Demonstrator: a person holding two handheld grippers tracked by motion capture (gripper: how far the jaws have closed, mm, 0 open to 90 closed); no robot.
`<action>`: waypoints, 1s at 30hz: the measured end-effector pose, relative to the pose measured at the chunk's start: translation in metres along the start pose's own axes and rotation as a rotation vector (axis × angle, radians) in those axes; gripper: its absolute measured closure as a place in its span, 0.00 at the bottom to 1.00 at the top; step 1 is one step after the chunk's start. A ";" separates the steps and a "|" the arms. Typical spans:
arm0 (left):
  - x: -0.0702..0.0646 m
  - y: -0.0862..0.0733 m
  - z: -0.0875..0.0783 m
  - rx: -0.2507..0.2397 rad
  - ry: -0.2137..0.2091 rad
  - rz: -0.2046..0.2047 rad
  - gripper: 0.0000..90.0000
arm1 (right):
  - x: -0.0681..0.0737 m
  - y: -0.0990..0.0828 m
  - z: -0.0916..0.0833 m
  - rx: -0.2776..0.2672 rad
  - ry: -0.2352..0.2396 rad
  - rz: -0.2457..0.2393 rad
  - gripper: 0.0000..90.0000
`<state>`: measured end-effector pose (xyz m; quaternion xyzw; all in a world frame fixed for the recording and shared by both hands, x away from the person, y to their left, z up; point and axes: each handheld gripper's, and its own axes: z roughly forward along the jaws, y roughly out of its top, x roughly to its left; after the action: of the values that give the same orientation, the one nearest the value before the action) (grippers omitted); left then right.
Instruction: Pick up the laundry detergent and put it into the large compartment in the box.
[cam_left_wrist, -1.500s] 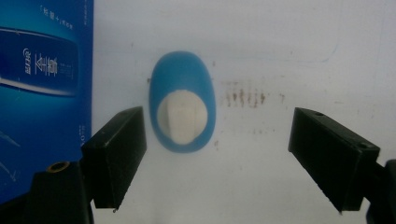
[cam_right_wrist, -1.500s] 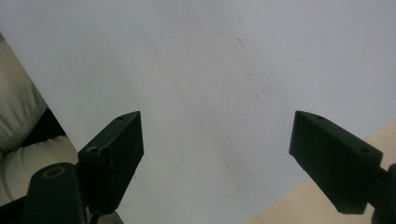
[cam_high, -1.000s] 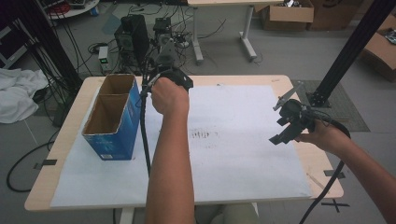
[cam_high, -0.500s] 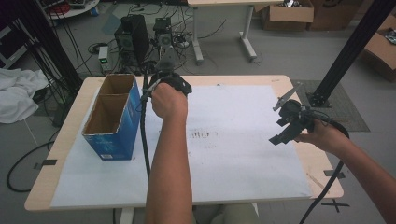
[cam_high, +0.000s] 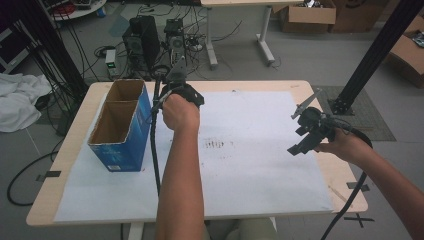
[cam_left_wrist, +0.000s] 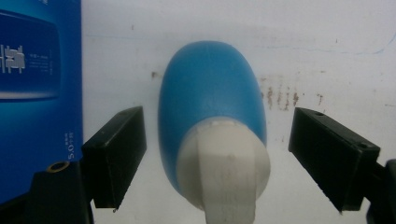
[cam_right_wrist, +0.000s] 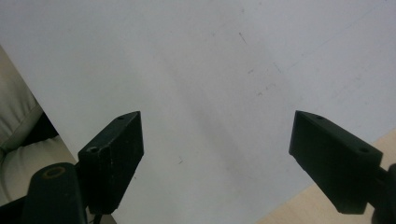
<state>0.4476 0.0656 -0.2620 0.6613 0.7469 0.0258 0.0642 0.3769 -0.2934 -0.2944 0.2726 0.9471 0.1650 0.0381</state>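
A blue egg-shaped object (cam_left_wrist: 210, 88) with a white end (cam_left_wrist: 224, 172) lies on the white paper (cam_high: 250, 165). In the left gripper view it sits between the two black jaws of my left gripper (cam_left_wrist: 219, 128), which stand wide apart with a gap on each side of it. From above, my left gripper (cam_high: 181, 92) is low over the paper, just right of the blue cardboard box (cam_high: 120, 150). My right gripper (cam_high: 306, 134) hovers open over the paper's right edge, and its own view (cam_right_wrist: 215, 126) has only bare paper between the jaws.
The blue box (cam_left_wrist: 37, 93) has two open compartments and stands at the table's left, close to the left jaw. The wooden table (cam_high: 65, 165) shows around the paper. Faint brown marks (cam_high: 217, 145) dot the paper's middle. A black post (cam_high: 370, 55) rises at the far right.
My left gripper has sunk a little toward the paper beside the box. The right gripper has stayed where it was.
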 end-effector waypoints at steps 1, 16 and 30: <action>0.000 0.000 0.001 0.002 -0.001 0.000 0.22 | 0.000 0.000 0.000 0.000 0.000 0.001 0.20; 0.002 -0.001 0.021 0.026 0.000 0.000 0.22 | -0.001 0.001 0.003 0.002 0.003 -0.002 0.20; 0.001 -0.001 0.027 0.027 0.003 0.000 0.24 | -0.002 0.000 0.002 -0.001 0.003 -0.004 0.20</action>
<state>0.4497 0.0656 -0.2891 0.6620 0.7474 0.0165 0.0541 0.3789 -0.2935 -0.2964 0.2705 0.9476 0.1656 0.0371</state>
